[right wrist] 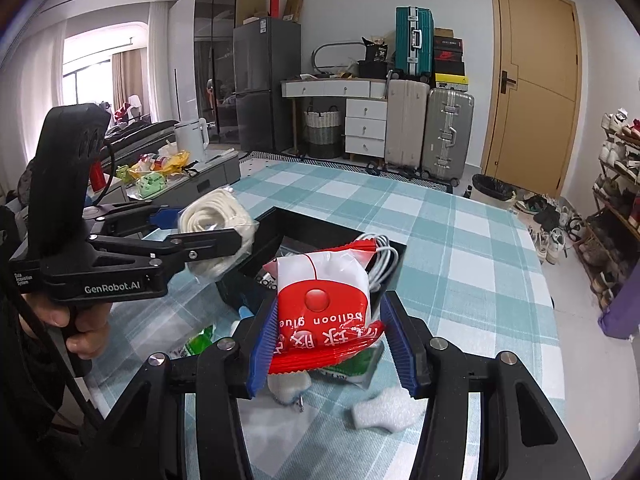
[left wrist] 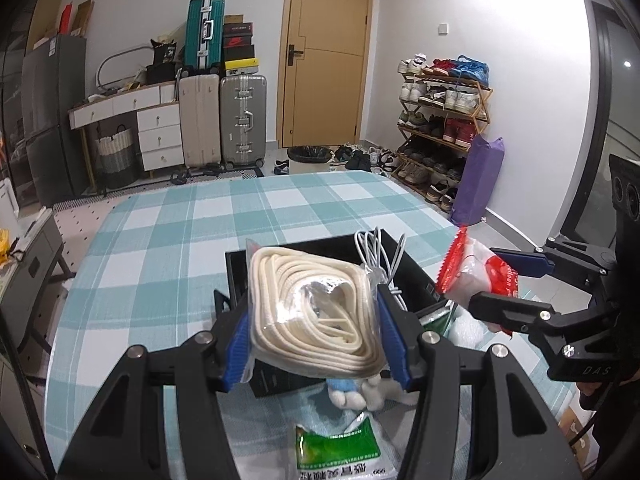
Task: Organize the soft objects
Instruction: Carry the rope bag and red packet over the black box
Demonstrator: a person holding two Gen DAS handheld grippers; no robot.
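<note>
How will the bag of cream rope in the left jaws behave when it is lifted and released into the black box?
The bag of rope probably flexes: it bulges between the left gripper pads. Its clear film looks smooth, so it may slip. It seems light, and should land softly in the black box, perhaps catching the white cable.

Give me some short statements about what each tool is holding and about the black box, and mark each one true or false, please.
1. The left tool holds a bag of cream rope. True.
2. The right tool is empty. False: it grips a red and white packet printed "balloon glue".
3. A white cable lies in the black box. True.
4. The black box has its lid on. False: it is open at the top.
5. The tablecloth is plain red. False: it is checked teal and white.
</note>
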